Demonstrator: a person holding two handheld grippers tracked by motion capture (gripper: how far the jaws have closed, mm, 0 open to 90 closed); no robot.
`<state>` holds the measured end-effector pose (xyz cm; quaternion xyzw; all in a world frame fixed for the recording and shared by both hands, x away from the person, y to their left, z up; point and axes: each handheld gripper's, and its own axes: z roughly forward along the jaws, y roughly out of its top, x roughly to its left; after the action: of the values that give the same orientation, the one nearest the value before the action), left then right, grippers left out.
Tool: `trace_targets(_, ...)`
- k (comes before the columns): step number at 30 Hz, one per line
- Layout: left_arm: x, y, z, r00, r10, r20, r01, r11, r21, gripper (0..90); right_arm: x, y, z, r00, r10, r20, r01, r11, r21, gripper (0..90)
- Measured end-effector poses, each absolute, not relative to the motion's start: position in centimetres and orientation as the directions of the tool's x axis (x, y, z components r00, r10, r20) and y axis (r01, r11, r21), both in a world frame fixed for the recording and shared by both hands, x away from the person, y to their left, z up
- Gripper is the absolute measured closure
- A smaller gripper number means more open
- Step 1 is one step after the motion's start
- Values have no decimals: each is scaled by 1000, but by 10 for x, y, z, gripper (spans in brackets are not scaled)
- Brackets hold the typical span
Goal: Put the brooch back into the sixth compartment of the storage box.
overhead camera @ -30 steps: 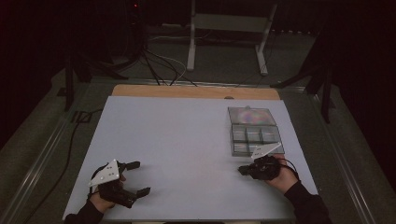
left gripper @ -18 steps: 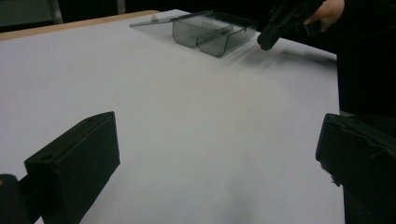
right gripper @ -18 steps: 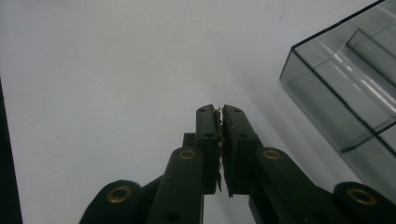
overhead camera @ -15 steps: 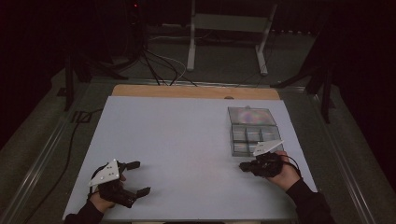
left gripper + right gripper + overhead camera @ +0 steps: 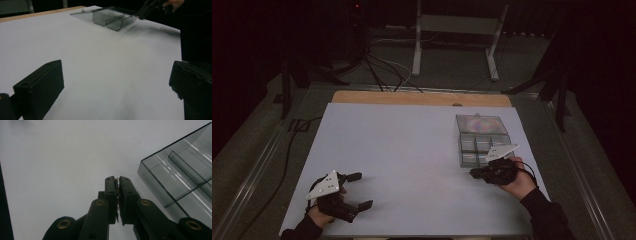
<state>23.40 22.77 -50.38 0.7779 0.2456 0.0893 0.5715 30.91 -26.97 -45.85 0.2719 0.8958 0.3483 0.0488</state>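
A pale surface (image 5: 412,150) carries a clear compartment box (image 5: 482,142) at its far right, lid flat behind it; the left gripper (image 5: 357,192) rests near the front left corner, released wide apart; the right gripper (image 5: 474,173), clenched on a tiny object (image 5: 116,179) too small to identify, sits just beside the box's near corner.

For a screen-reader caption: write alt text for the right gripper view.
The right gripper points down at a white table, its two black jaws shut with something tiny and pale pinched at their tips, too small to identify. Just to the right sits the corner of a clear smoky plastic compartment box with dividers.
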Motion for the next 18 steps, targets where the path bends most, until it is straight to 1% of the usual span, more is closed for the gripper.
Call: trace_targets(18, 234, 228, -503, 863, 484, -141, 279, -225, 933, 14, 318, -279, -440, -831, 553, 63, 446, 593, 670, 860)
